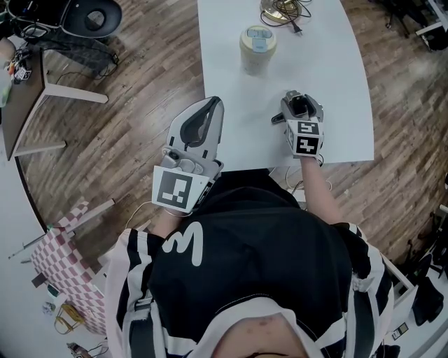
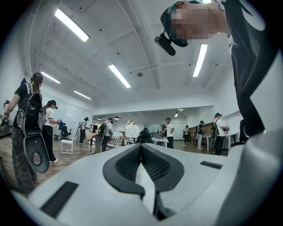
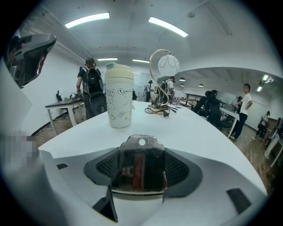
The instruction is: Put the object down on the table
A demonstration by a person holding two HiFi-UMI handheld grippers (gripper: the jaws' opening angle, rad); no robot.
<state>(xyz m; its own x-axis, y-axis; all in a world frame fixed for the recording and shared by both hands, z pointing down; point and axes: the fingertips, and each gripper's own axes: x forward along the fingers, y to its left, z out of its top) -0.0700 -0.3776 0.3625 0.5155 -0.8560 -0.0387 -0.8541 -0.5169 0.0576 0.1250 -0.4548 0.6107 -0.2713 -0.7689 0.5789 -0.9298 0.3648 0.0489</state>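
Observation:
My right gripper (image 1: 299, 103) hangs low over the white table (image 1: 336, 84), near its front edge. It is shut on a flat, dark, glossy packet (image 3: 140, 170) with a hang hole at its top; the packet (image 1: 300, 108) stands upright between the pads. Off the table's left edge, my left gripper (image 1: 212, 105) is raised and points away from the table. Its jaws (image 2: 141, 148) are closed together, and a thin white strip shows between the pads; I cannot tell what it is.
A cream lidded cup (image 1: 257, 47) with doodles stands mid-table, ahead and left of the right gripper. A curved wire stand with tangled cables (image 1: 283, 10) lies at the far end. A chair (image 1: 91, 17) and side desk (image 1: 28, 105) stand on the wooden floor at the left.

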